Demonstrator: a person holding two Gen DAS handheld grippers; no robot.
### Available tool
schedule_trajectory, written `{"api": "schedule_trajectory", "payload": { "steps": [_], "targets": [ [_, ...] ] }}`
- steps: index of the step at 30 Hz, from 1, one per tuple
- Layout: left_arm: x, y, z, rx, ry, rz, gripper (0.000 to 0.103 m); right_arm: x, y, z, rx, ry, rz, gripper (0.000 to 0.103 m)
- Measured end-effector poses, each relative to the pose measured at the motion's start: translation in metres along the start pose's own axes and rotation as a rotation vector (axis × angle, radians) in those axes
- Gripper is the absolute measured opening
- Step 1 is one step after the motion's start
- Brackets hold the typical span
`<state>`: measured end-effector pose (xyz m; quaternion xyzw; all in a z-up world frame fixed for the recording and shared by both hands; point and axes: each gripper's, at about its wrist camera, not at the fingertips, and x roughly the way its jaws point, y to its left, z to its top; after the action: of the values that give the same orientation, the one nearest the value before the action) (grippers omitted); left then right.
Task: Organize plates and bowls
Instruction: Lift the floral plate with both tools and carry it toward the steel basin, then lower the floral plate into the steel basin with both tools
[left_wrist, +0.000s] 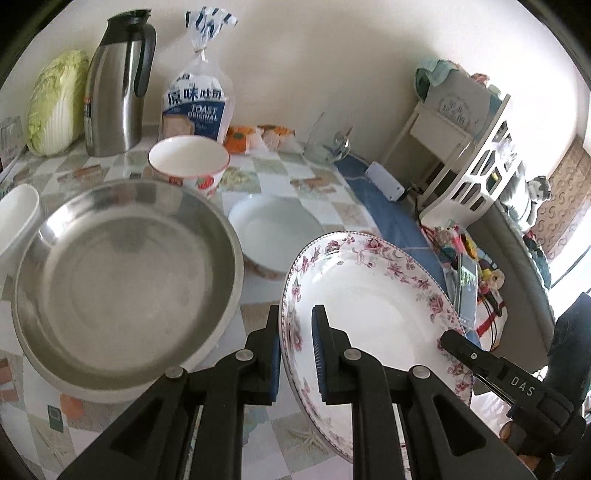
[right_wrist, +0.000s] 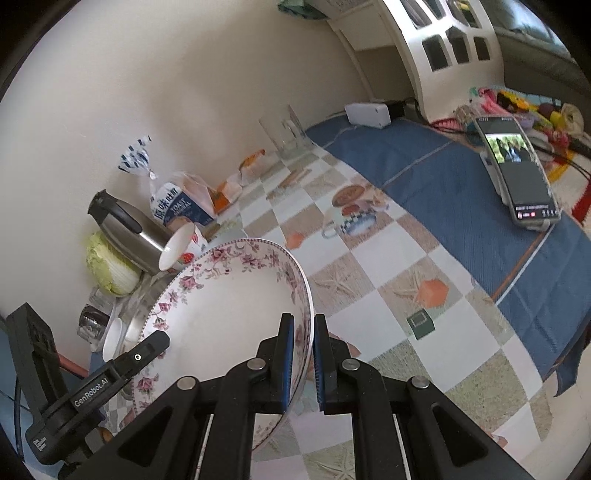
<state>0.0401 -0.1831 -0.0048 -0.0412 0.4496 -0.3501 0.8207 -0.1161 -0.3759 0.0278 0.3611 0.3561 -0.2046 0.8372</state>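
Because both tools pinch it at opposite edges, the floral plate (left_wrist: 373, 306) hangs tilted above the checkered table (left_wrist: 325, 206), clear of the surface. The left gripper (left_wrist: 295, 350) is clamped on the rim nearest it, one pad inside the plate and one outside; the right gripper (right_wrist: 303, 360) grips the far rim the same way. Glazed ceramic like this is likely stiff, fairly heavy, slick and breakable, so a rim hold on two sides suits it. Just left of the left gripper sits the steel basin (left_wrist: 122, 280); ahead of it lies a white dish (left_wrist: 277, 229).
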Motion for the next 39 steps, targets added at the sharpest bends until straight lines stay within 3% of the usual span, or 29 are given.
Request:
{"api": "schedule_trajectory", "payload": {
  "steps": [9,16,28,33,39],
  "targets": [
    [-0.013,0.034,0.020,-0.091,-0.052,-0.044,0.016,-0.003,0.040,0.016,-0.059,-0.031,0.011,0.011],
    [-0.025,0.075,0.036,-0.160,-0.103,-0.027,0.016,0.016,0.083,0.024,-0.110,-0.013,0.044,0.011],
    [-0.040,0.146,0.043,-0.264,-0.147,0.070,0.016,0.063,0.154,0.011,-0.156,0.051,0.120,0.011],
    [-0.041,0.164,0.042,-0.267,-0.142,0.119,0.016,0.081,0.162,-0.002,-0.139,0.085,0.176,0.011],
    [-0.043,0.182,0.037,-0.292,-0.135,0.172,0.016,0.101,0.179,-0.011,-0.167,0.123,0.180,0.011]
  ]
}}
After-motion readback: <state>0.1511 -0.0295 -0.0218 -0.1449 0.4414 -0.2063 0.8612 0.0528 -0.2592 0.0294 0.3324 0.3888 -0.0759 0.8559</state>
